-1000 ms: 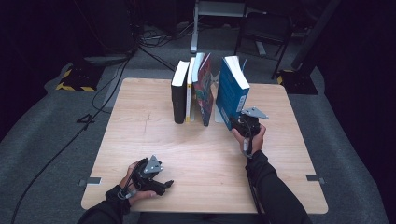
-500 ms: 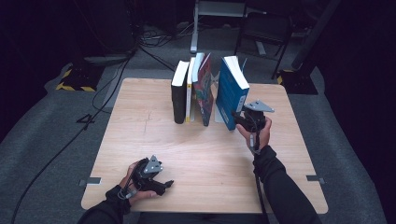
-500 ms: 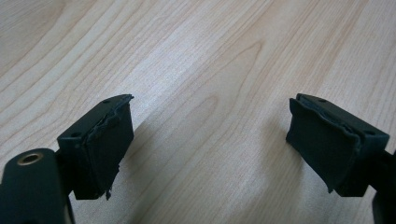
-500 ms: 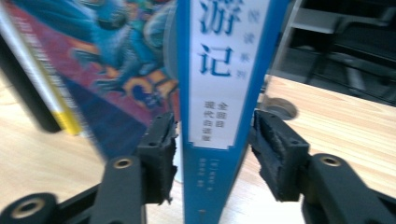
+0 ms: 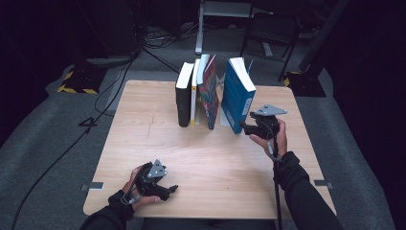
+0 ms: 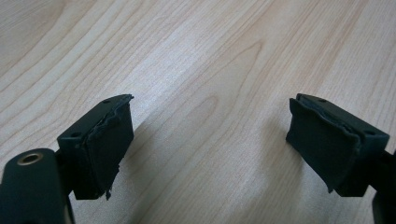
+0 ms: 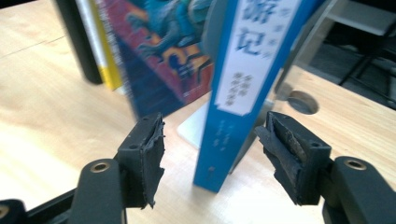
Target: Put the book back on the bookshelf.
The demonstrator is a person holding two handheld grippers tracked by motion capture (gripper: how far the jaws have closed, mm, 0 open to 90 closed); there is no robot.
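Books stand upright in a short row at the far middle of the bench point(image 5: 143, 143), a flat rectangular top of pale wood with fine lengthwise grain. From the left, the row holds a black book point(image 5: 183, 100), a thin yellow-spined book point(image 5: 194, 96), a book with a red and teal illustrated cover point(image 5: 209, 93) that leans slightly, and, set a little apart at the right end, a blue book point(image 5: 237, 98).

The blue book is a thick, rectangular volume with a glossy blue cover, a white page block on top and a white label panel on the spine printed with blue characters point(image 7: 243, 70). It leans a little toward the row, its lower spine corner resting on the bench. A light metal bookend plate point(image 7: 196, 130) lies flat just behind its foot.

The right gripper point(image 5: 246, 128) is held level just in front of the blue book's spine. Its jaws have just been opening; they stand spread on either side of the spine, and the worn, ragged black rubber pads point(image 7: 152, 158) do not press on it.

The left gripper point(image 5: 168, 189) lies low at the near left edge of the bench, jaws spread wide over bare wood, its pads point(image 6: 112, 144) equally frayed at the edges.
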